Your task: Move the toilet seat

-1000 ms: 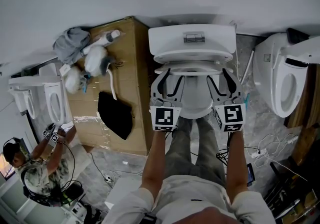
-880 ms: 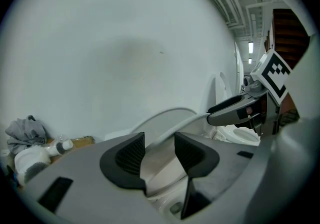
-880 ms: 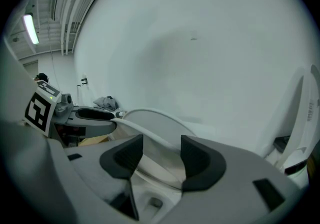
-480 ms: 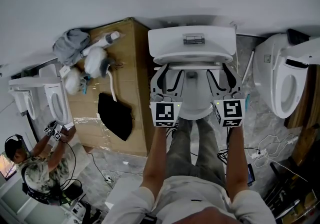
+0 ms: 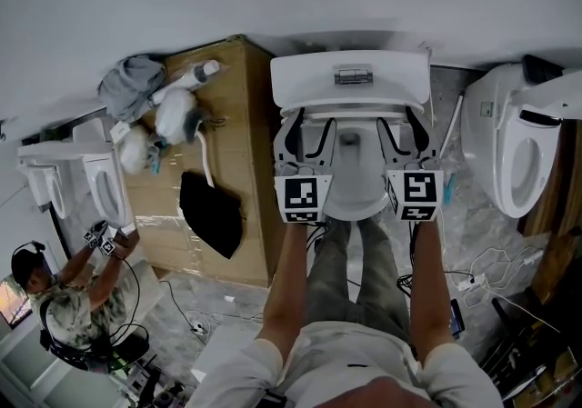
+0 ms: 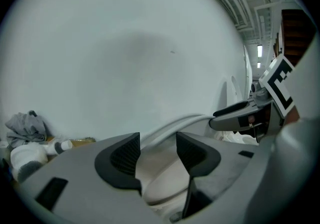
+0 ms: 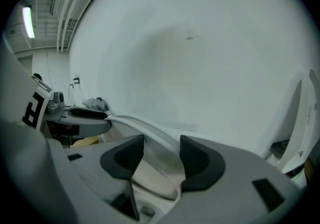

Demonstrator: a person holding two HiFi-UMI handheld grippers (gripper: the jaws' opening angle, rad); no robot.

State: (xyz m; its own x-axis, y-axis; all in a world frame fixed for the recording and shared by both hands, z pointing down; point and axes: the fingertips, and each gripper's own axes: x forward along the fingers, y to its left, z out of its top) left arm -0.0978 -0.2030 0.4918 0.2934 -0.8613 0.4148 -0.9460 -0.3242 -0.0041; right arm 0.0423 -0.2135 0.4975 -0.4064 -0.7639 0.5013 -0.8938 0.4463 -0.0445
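Observation:
A white toilet stands in front of me, its tank [image 5: 350,79] against the wall and its bowl [image 5: 353,190] below. The toilet seat [image 5: 353,115] is tilted up, its front rim lifted towards the tank. My left gripper [image 5: 305,129] grips the seat's left side and my right gripper [image 5: 400,129] its right side. In the left gripper view the white seat rim [image 6: 200,118] runs between the dark pads of that gripper [image 6: 157,150]. In the right gripper view the rim [image 7: 145,128] fills the gap of the gripper [image 7: 162,153], whose jaws are closing on it.
A second toilet [image 5: 514,138] stands at the right. Left of the toilet is a cardboard box [image 5: 232,106] with a black cloth [image 5: 211,209], a grey cloth [image 5: 132,79] and white bottles. Another person [image 5: 55,306] works at a third toilet [image 5: 91,184]. Cables [image 5: 491,261] lie on the floor.
Both grippers have moved up and towards the tank, and the seat has swung up with them.

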